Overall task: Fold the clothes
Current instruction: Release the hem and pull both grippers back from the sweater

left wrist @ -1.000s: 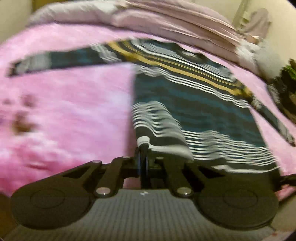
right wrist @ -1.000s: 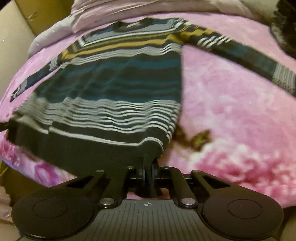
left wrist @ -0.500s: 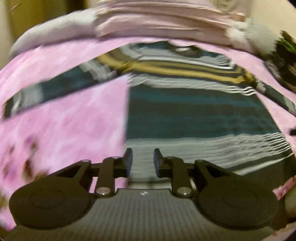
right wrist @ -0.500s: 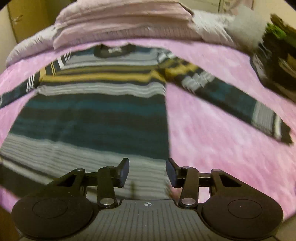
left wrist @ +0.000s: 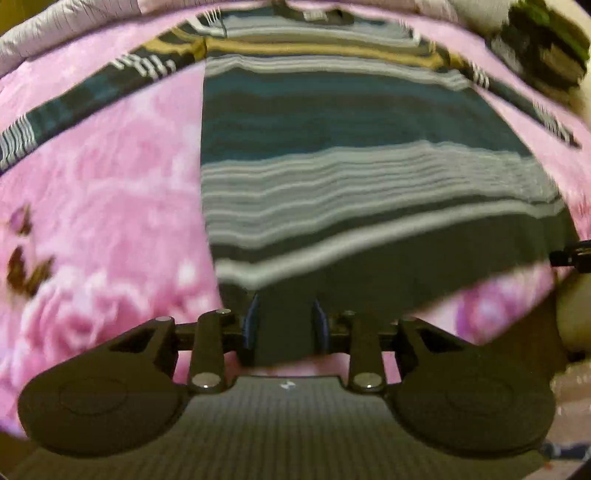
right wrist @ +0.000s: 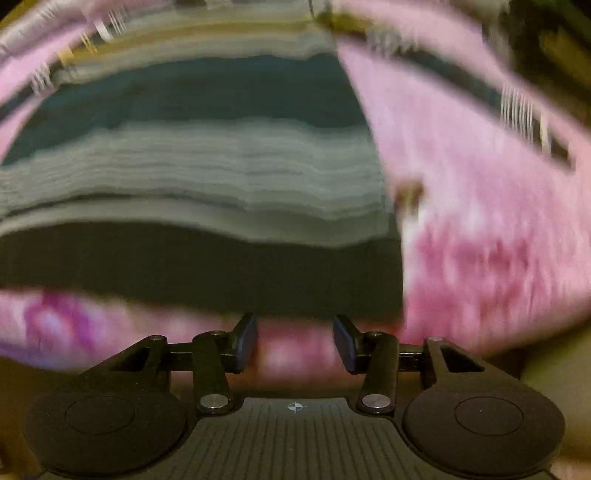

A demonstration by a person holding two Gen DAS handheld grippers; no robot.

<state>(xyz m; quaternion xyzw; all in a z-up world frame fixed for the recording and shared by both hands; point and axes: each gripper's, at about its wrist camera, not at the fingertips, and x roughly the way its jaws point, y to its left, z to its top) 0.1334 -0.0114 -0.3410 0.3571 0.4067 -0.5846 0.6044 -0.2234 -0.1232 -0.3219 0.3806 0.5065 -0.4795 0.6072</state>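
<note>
A striped sweater (left wrist: 354, 155) in teal, grey, yellow and black lies flat on a pink floral blanket (left wrist: 103, 206), its sleeves spread out to both sides. My left gripper (left wrist: 284, 325) is open at the sweater's dark bottom hem near the left corner, with hem fabric showing between its fingers. In the right wrist view the same sweater (right wrist: 207, 173) fills the left and middle. My right gripper (right wrist: 295, 343) stands open just below the hem near the right corner, over the pink blanket (right wrist: 480, 229). Both views are motion-blurred.
Pale folded bedding (left wrist: 55, 22) is piled beyond the sweater's collar. A dark green and black heap (left wrist: 543, 48) sits at the far right of the bed. The tip of the other gripper (left wrist: 572, 254) shows at the right edge of the left wrist view.
A second ago both grippers were shut on the hem corners. They let go, opened, and have now dropped low to the hem with the sweater lying flat.
</note>
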